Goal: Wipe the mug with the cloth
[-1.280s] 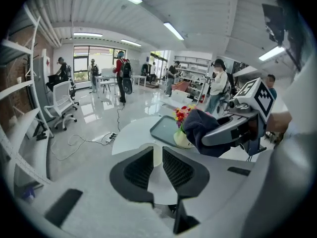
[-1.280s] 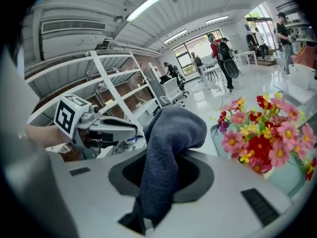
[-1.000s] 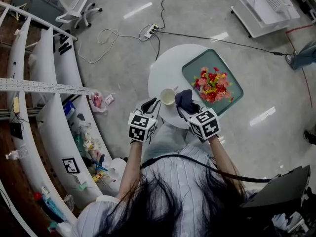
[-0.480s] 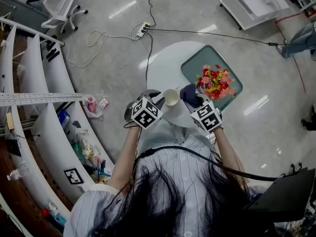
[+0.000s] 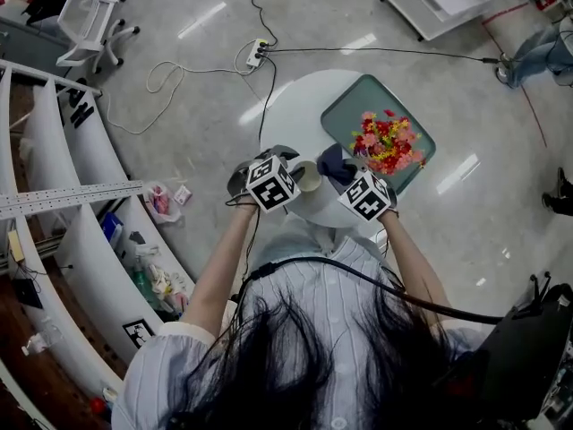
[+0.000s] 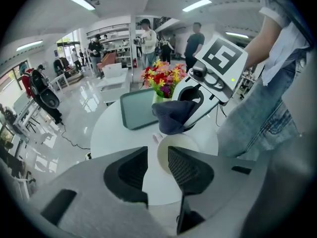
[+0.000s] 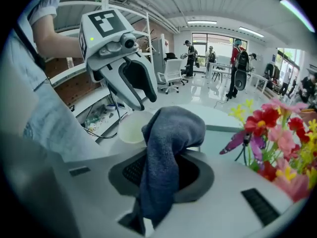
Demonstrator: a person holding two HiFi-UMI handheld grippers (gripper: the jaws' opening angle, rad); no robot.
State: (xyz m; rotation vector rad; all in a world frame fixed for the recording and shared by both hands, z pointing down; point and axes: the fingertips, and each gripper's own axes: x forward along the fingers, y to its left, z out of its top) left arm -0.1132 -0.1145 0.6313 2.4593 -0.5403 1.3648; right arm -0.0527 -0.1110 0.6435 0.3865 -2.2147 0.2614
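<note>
A cream mug (image 5: pixel 309 176) stands near the front edge of the round white table (image 5: pixel 295 115). My left gripper (image 5: pixel 291 170) is open, and the mug (image 6: pixel 179 150) sits just past its jaw tips, partly behind the right-hand jaw. My right gripper (image 5: pixel 342 177) is shut on a dark blue cloth (image 5: pixel 333 162) and holds it right beside the mug. In the right gripper view the cloth (image 7: pixel 166 148) bulges up from between the jaws, with the mug (image 7: pixel 132 128) just behind it at the left. In the left gripper view the cloth (image 6: pixel 173 115) hangs over the mug's far rim.
A teal tray (image 5: pixel 345 115) holding a bunch of red and yellow flowers (image 5: pixel 385 141) lies on the table's right side. A cable with a power strip (image 5: pixel 258 54) runs across the floor. Curved white shelves (image 5: pixel 81 213) stand to the left. Several people stand far off.
The left gripper has swung in from the table's edge toward the mug. The right gripper has carried the cloth closer to the mug. The head view has shifted.
</note>
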